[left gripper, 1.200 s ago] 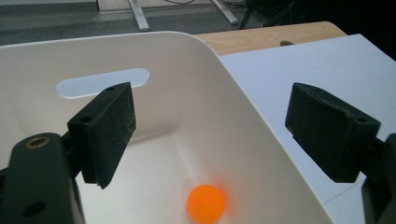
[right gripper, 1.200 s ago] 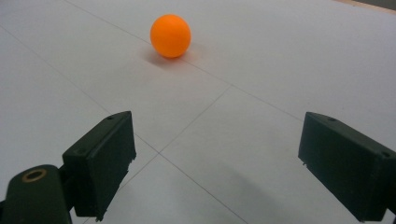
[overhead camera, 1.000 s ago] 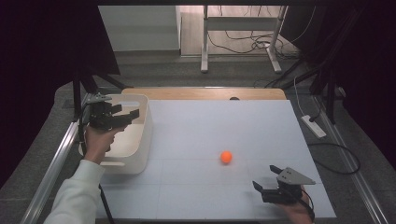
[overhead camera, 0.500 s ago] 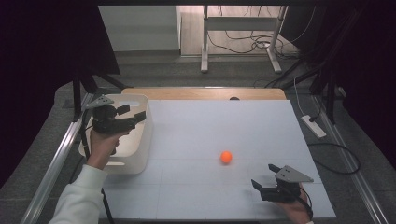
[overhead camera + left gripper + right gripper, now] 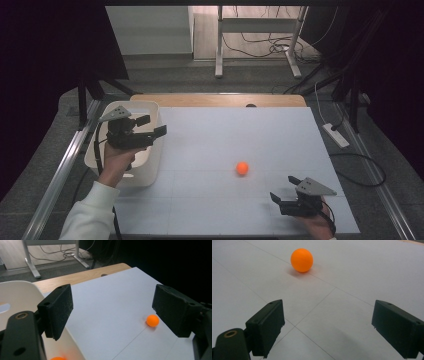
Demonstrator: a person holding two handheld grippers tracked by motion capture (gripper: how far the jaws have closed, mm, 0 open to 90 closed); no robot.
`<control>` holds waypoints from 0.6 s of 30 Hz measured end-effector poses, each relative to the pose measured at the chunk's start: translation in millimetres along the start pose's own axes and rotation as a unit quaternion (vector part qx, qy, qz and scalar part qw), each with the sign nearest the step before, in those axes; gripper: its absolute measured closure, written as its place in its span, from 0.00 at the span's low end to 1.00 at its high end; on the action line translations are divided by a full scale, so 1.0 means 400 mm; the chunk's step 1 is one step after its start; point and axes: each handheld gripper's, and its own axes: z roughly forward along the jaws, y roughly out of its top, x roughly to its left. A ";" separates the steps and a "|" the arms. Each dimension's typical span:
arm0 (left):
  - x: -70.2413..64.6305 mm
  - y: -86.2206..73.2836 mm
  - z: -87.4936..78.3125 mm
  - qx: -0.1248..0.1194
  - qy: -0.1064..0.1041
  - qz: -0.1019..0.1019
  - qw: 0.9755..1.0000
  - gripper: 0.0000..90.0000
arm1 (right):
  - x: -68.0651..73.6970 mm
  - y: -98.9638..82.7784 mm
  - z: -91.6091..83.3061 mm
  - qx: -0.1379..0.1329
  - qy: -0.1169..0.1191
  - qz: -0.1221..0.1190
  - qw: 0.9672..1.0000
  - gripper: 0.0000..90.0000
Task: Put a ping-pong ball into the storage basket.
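White table [image 5: 210,125], open sheet all round orange ball [image 5: 242,168]; left gripper [image 5: 151,128] over bin [image 5: 150,107] rim, right gripper [image 5: 281,194] near front edge, both released, empty

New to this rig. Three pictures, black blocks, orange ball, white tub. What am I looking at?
There is no robot arm here: a person holds a two-jaw hand tool in each hand. The high view looks down on the white table from above the person's side. The left gripper is over the near edge of the white tub; the right gripper is low at the table's near right corner. The other two pictures come from cameras riding on each gripper, so the black blocks are that gripper's own jaws. Both grippers are open and hold nothing. One orange ball lies loose on the table, ahead of the right gripper. In the left gripper view, something orange sits in the tub, cut off by the picture's bottom edge.
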 end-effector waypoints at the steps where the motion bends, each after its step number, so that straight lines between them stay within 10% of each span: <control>1: 0.000 0.000 0.000 0.000 0.000 0.000 1.000 0.20 | 0.002 0.000 -0.001 0.000 0.000 -0.001 1.000 0.12; 18: -0.037 -0.003 0.028 0.004 -0.029 0.011 1.000 0.20 | 0.002 -0.003 -0.009 0.000 -0.004 -0.003 1.000 0.12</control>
